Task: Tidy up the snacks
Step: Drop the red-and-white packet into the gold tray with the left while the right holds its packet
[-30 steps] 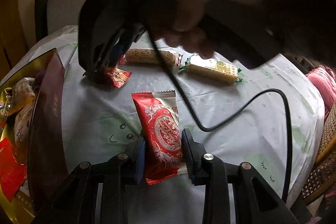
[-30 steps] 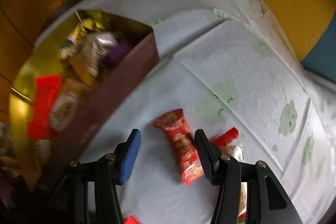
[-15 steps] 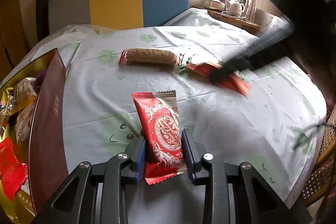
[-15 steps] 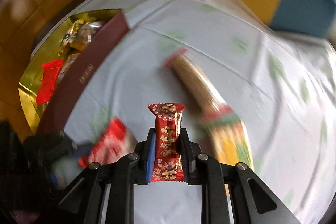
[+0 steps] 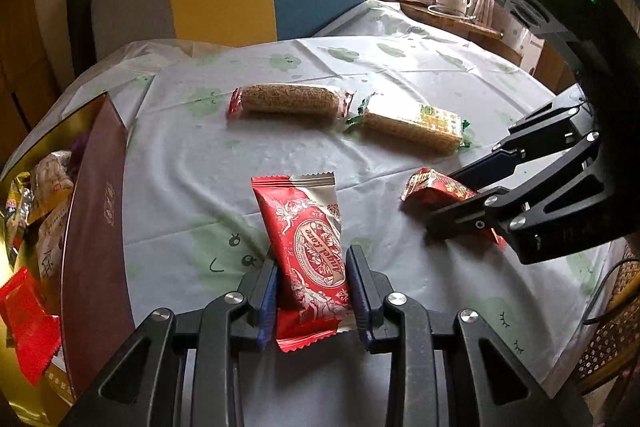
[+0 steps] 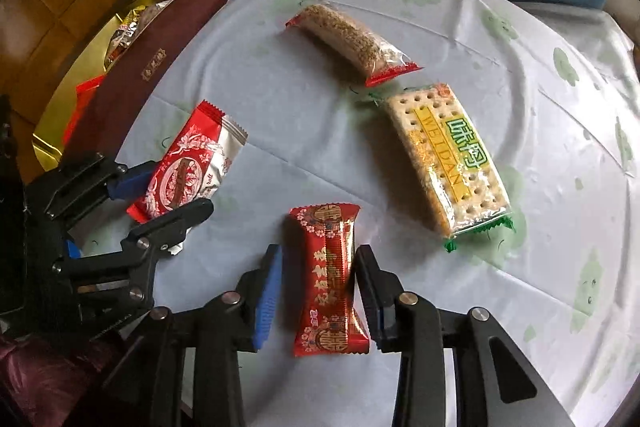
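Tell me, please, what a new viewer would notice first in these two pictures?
Probably the left gripper, shut on a red and silver wafer packet at the table's near edge. To its right, the right gripper has just been opening, and a small red candy packet lies loose between its jaws.

Your tablecloth (image 6: 280, 115) is pale blue-white, dotted with light green cloud faces. You have a red and silver wafer pack (image 5: 308, 247) with white filigree and an oval label, and a red candy wrapper (image 6: 328, 279) with gold bands and flower motifs. The sesame bar (image 6: 348, 39) is tan in clear wrap with red ends; the cracker pack (image 6: 448, 155) is cream, yellow-striped, with green lettering and green edges. The box (image 6: 160, 55) is maroon with a gold lining.
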Tool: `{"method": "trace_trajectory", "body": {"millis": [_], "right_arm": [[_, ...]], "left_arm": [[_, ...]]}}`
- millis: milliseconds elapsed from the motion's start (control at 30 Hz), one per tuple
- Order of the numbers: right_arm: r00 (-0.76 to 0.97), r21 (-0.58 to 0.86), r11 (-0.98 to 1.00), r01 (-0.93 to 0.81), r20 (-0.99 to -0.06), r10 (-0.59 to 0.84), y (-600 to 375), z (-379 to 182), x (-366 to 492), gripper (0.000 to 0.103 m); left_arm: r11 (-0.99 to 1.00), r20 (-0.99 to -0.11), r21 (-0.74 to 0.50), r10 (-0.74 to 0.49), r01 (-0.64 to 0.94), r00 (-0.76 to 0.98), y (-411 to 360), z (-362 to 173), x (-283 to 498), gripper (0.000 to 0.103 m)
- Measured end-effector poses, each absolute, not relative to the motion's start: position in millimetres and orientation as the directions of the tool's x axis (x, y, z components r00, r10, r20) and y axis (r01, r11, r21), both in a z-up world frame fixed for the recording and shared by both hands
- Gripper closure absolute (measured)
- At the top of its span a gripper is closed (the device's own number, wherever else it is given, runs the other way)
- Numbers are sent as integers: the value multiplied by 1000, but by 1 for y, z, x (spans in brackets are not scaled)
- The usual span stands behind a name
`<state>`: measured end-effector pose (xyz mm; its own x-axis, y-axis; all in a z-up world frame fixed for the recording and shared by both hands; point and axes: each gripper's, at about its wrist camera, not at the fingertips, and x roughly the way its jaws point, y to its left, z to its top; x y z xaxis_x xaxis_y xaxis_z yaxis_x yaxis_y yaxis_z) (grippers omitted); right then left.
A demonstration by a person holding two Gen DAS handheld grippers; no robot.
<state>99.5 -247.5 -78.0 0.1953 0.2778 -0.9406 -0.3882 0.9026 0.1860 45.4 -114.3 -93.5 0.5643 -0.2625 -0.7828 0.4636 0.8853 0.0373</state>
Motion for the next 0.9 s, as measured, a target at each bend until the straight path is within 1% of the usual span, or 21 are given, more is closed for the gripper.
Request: {"method": "trace_trajectory", "body": {"millis": [67,100,133,167,267,367,467,633,767,900], "right_arm": [[199,169,901,-401,-943,266,-242,-78,98,65],[207,151,900,-408,-945,253,-236,-79,97,67],[219,131,900,-416,-946,239,-229,-80,92,77],[225,116,895,-430,-946,231,-226,-79,91,80],[234,90,889,-448,-948,214,-206,-84,84,81],[225,113,895,-432,-947,229,-204,-86,83,80],[235,101,890,-444,-946,224,-202,-92,80,80],[250,82,886,-457,-944,217,-197,-95,72,79],[264,52,878,-475,-944,199,-192,-96,66,79],[272,46,884,-466,-943,192,-195,-99,62,79]], "left_arm": [[885,-788,38,-258,464,558,-116,-93,47,71],[885,-790,37,-258,463,556,-116,-92,47,71],[886,-794,36,-255,462,552,-117,-92,48,71],[888,-797,33,-255,460,548,-117,-91,48,71],[893,-805,-8,-273,451,526,-116,-86,52,72],[889,-788,-21,-297,458,540,-113,-73,47,72],[889,-760,-29,-317,458,567,-108,-56,43,72],[911,-743,-81,-326,405,584,-82,-33,45,72],[941,-729,-108,-295,322,618,-47,-17,48,72],[974,-727,-127,-218,185,650,1,-10,51,72]]}}
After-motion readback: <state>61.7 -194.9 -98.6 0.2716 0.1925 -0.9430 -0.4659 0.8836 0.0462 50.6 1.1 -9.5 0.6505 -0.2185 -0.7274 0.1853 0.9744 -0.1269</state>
